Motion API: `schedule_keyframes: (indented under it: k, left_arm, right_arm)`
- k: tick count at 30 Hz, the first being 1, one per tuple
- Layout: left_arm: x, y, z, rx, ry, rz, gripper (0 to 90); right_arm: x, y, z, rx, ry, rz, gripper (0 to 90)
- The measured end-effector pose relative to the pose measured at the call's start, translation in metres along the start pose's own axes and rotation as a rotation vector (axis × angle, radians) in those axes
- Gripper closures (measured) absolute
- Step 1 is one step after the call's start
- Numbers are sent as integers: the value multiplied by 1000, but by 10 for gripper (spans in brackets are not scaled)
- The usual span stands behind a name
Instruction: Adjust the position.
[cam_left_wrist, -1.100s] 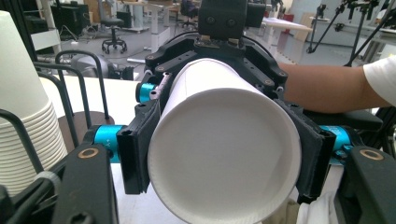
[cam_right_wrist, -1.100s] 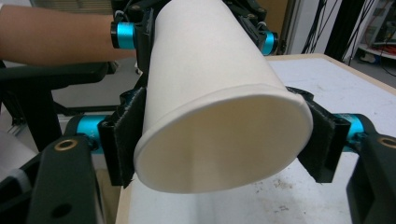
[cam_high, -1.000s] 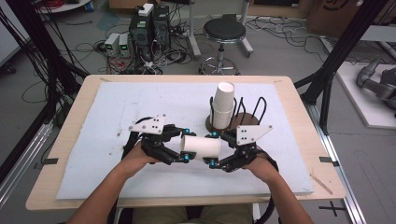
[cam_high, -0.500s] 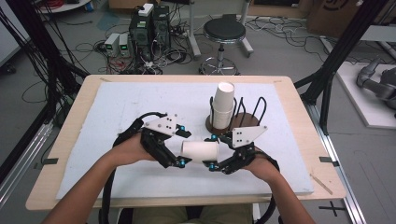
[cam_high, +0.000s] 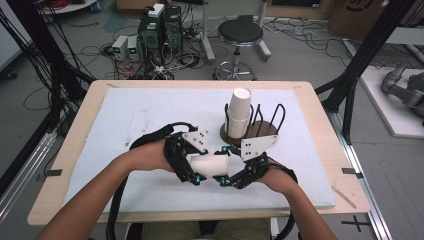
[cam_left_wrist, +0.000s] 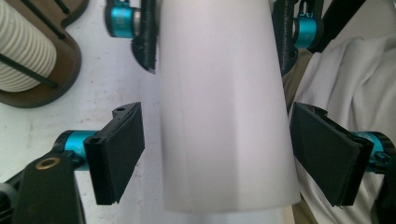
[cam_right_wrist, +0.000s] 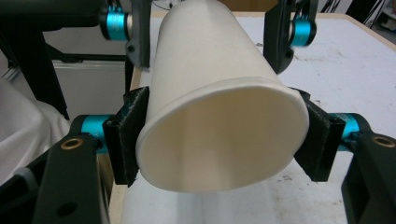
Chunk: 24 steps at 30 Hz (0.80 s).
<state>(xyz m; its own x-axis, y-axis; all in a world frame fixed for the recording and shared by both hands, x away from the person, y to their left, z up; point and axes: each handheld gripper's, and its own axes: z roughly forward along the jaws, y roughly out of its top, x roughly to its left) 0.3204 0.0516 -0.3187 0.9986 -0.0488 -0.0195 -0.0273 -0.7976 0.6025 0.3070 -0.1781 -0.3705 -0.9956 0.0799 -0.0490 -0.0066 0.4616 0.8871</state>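
Two tools meet at one paper cup (cam_high: 210, 165), right tool (cam_right_wrist: 219, 140) clamping its rim, left tool (cam_left_wrist: 219, 154) spread wide around it.

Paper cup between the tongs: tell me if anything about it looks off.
The paper cup is squashed: the right tongs press its rim into an oval. The left tongs stand apart from its sides, gaps showing. It lies sideways between them. No tear or spill shows.

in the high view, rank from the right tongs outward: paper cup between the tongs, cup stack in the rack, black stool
1. Paper cup, lying sideways, gripped by the right tongs.
2. Cup stack, upright in the wire rack, just beyond.
3. Black stool, on the floor past the table's far edge.
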Motion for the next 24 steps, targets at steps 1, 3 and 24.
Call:
schedule_keyframes:
  k: [1,3,24]
  left_arm:
    - [0,0,1,3,-5,-4,207]
    - [0,1,2,14,-14,3,231]
    - [3,0,6,51,-22,-1,338]
  right_arm:
    - [-1,1,0,4,0,-3,292]
    - [-1,2,0,13,0,-6,292]
    - [-1,7,7,78,17,-24,311]
